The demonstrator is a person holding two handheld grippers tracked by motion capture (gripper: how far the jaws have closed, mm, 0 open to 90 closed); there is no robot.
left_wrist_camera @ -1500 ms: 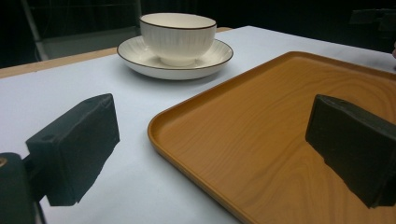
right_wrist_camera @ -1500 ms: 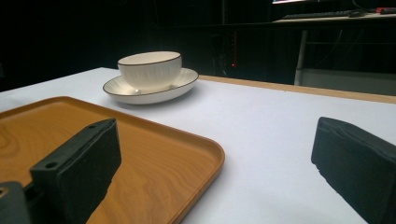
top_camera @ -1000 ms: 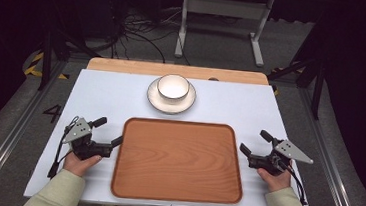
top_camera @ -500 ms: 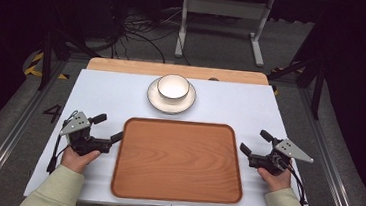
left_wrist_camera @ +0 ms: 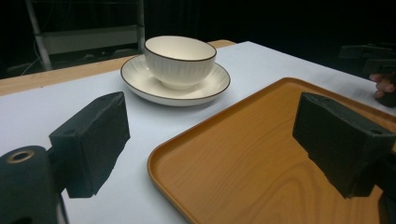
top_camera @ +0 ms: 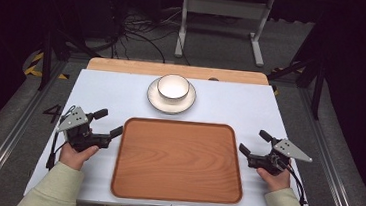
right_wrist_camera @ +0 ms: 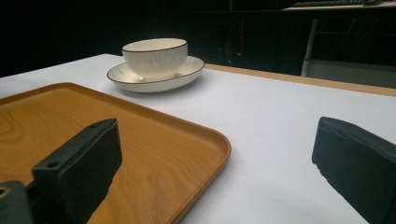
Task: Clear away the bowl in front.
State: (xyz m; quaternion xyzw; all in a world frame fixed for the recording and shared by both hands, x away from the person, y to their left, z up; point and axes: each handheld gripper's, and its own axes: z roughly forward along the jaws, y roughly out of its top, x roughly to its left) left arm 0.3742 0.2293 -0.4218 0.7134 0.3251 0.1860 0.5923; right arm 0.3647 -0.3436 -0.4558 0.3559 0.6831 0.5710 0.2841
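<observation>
**Ana:** Where do you stand right now?

**Me:** I've got the left gripper point(top_camera: 108, 122) just off the left edge of the tray point(top_camera: 179, 161) and the right gripper point(top_camera: 255, 143) just off its right edge. Both have their jaws spread wide and hold nothing. The bowl point(top_camera: 173, 87) sits in its saucer point(top_camera: 170, 102) beyond the tray, near the far side of the table point(top_camera: 112, 89), well apart from both grippers.

**Ana:** What worries you?

**Me:** I judge the job is to get the bowl and saucer onto the tray, and the bowl is merely resting in the saucer. If I pinch only the saucer's rim and tilt it, I expect the bowl would slide and tip off. Glazed ware is probably slick against these black pads, so a shallow bite on the bowl's thin rim could slip mid-lift.

**Ana:** And the tray itself?

**Me:** From the left gripper view one jaw hangs over the tray's corner and the other over bare table, so the raised lip point(left_wrist_camera: 168, 151) lies between them. Going forward low, I could catch that lip and shove the tray into the saucer. The same goes for the right side, where the lip point(right_wrist_camera: 219, 149) is close to my near jaw.

**Ana:** Anything else?

**Me:** Both arms would be heading for one small target. If I bring them in together, the grippers could knock each other or the bowl.
</observation>
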